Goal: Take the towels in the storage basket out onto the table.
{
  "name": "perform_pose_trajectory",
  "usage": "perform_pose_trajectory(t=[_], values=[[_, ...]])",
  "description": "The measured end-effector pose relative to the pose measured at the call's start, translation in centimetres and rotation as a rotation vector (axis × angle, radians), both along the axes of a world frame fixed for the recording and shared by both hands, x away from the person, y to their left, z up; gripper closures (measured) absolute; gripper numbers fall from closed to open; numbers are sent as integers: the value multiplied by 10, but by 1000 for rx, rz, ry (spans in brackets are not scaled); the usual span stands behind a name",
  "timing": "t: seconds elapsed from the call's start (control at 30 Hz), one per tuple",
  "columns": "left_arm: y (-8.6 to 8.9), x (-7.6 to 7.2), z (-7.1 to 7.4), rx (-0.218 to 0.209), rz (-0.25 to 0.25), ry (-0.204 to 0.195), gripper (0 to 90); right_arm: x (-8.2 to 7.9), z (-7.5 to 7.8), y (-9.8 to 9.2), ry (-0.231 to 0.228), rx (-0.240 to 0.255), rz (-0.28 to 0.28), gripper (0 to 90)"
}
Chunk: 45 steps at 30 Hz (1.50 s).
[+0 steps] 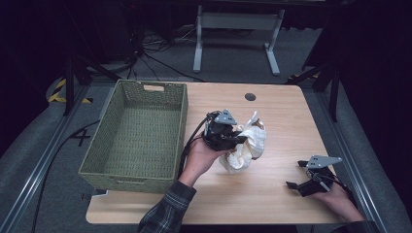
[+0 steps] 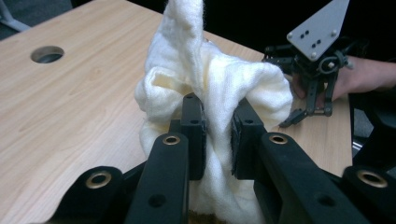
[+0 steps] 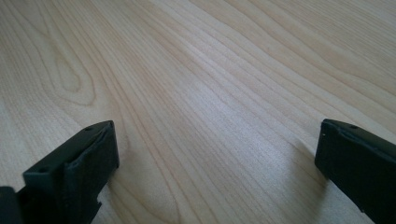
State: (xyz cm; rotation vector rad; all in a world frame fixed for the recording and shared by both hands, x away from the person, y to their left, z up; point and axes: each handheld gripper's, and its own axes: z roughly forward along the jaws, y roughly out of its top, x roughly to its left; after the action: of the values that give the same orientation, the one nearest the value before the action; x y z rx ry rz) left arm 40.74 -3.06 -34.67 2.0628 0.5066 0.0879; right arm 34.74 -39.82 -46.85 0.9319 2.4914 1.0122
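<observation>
Two grippers in play, one loaded. Nearest the bottom edge of the high view, lower right, the right gripper (image 1: pixel 297 186) sits low over the table (image 1: pixel 272 199), held by a hand (image 1: pixel 340 199) coming in from the bottom right corner. Jaws stand wide apart with bare wood grain between them in the right gripper view (image 3: pixel 215 140). Nothing held; judged parked out of the way.

Mid-frame, the left gripper (image 1: pixel 241 139) is clamped on the white cloth (image 1: pixel 248 145). Left gripper view confirms it: both black pads (image 2: pixel 196 126) pinch a fold of the cloth (image 2: pixel 215 88), fabric bunched around and above the jaws, a tail sticking up toward the top of that frame. The pinch takes one gathered fold, so the rest hangs as a loose bundle, likely so it lifts in one piece. The cloth's lower part looks to be touching the table; can't confirm.

Left hand (image 1: pixel 201 156) grips the gripper body from below left, plaid sleeve (image 1: pixel 167 208) entering at bottom centre, gripper aimed toward the right of the frame, roughly level.

Farther back at left centre, the green woven basket (image 1: pixel 180 126) stands on the table's left edge, just beside the left hand. Probable drop target for the cloth. A round cable hole (image 1: pixel 250 96) sits near the table's far edge.
</observation>
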Motion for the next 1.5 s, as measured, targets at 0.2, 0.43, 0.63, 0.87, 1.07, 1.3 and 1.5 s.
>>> perform_pose_trajectory(t=[0.2, 0.43, 0.63, 0.87, 1.07, 1.3, 1.5], values=[[-16, 1, -19, 40, -1, 22, 789, 0, 0, 0, 0, 0, -1, 0], [-31, 2, -39, 61, 0, 48, 789, 0, 0, 0, 0, 0, 0, 0], [-43, 5, -63, 90, -11, 68, 788, 0, 0, 0, 0, 0, 0, 0], [-55, 12, -95, 145, -13, 94, 786, 0, 0, 0, 0, 0, 0, 0], [-62, 11, -109, 151, -11, 103, 778, 0, 0, 0, 0, 0, 0, 0], [-61, 7, -104, 149, -9, 66, 518, 0, 0, 0, 0, 0, 0, 0], [-48, -1, -88, 127, -7, 15, 383, -1, 0, 0, 0, 1, -4, 6]])
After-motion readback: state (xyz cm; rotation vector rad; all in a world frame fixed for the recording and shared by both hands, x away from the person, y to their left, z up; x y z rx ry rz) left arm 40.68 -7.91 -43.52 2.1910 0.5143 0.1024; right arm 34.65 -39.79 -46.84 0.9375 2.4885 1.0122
